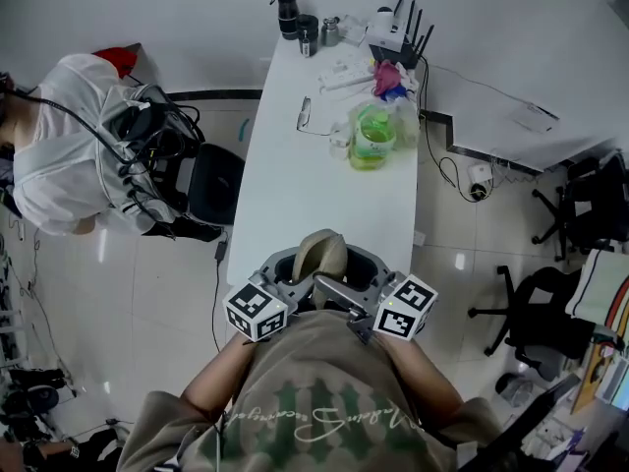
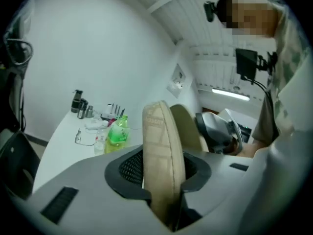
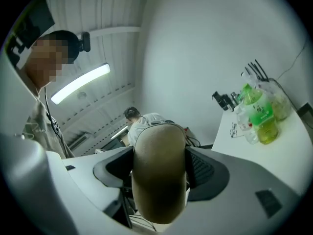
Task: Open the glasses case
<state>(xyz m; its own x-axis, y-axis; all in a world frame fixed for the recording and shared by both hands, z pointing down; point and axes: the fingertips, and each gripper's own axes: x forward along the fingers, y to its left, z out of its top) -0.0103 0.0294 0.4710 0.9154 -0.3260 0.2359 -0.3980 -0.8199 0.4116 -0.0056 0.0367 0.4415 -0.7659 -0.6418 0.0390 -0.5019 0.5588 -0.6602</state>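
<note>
While clamped on the glasses case (image 1: 321, 254) from opposite sides above the desk (image 1: 295, 185) end, record left claw (image 2: 159, 173) and right claw (image 3: 159, 175) equally near, long axis upright.

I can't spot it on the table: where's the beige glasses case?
In the head view the beige oval glasses case is low centre, held between the left gripper and right gripper at the white table's near end.

text: none legible | shirt (image 1: 324, 416) script: unreadable | bottle (image 1: 373, 138) label: blurred
</note>
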